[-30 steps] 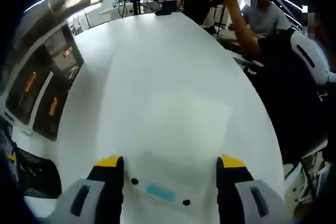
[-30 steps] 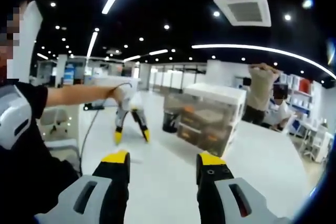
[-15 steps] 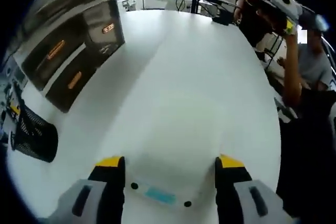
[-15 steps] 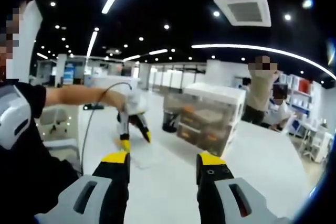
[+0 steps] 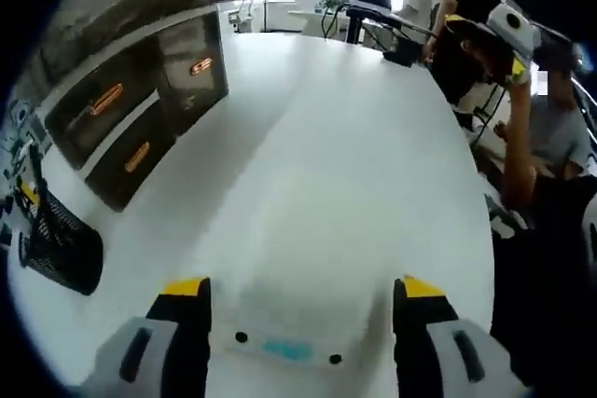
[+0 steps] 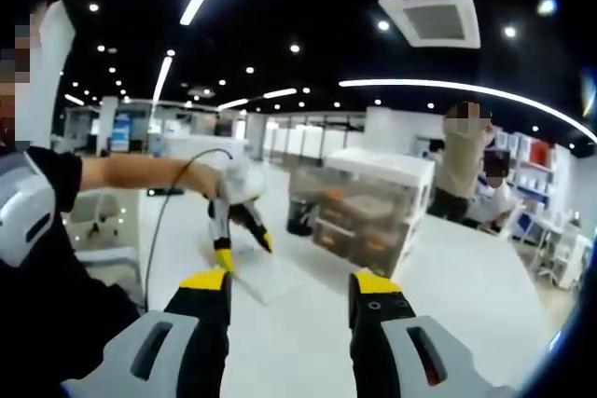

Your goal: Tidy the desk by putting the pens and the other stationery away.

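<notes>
Two risks: the left gripper (image 5: 297, 297), jaws apart, straddles a translucent pouch (image 5: 312, 258) near the desk's (image 5: 354, 128) near edge; thin and slick, it may slide off. The right gripper (image 6: 290, 291) hangs open, idle, above.

The broad white desk (image 5: 345, 165) lies bare from near to far, giving open passage down its middle. Along its left edge stand a translucent drawer cabinet with orange handles (image 5: 131, 100) and, nearer, a black mesh basket (image 5: 58, 247). Seated people (image 5: 550, 128) line its right edge.
</notes>
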Demonstrator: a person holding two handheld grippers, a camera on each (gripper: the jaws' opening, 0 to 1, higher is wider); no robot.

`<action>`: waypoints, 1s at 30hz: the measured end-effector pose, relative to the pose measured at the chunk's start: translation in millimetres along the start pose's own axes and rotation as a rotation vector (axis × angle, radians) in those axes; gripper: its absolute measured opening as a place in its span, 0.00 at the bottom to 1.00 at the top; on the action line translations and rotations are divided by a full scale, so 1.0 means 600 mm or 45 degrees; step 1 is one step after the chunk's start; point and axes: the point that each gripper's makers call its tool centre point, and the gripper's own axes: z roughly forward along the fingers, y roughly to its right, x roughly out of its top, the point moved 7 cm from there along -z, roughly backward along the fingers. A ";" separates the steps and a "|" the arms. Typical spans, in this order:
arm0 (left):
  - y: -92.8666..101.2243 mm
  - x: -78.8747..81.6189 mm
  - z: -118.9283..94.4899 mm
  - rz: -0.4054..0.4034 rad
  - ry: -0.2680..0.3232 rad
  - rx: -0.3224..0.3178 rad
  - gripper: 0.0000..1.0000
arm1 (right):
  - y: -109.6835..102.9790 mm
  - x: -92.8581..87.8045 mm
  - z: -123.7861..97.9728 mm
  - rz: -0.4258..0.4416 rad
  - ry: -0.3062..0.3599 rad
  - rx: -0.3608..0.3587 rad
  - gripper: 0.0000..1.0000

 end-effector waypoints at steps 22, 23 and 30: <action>-0.027 -0.091 -0.031 0.184 0.386 -0.095 0.90 | -0.005 0.000 0.005 -0.008 -0.010 0.015 0.48; -0.028 -0.092 -0.030 0.182 0.387 -0.094 0.89 | -0.005 0.000 0.006 -0.008 -0.010 0.015 0.48; -0.043 -0.100 -0.018 0.137 0.396 -0.099 0.83 | -0.005 0.000 0.005 -0.010 -0.014 0.016 0.48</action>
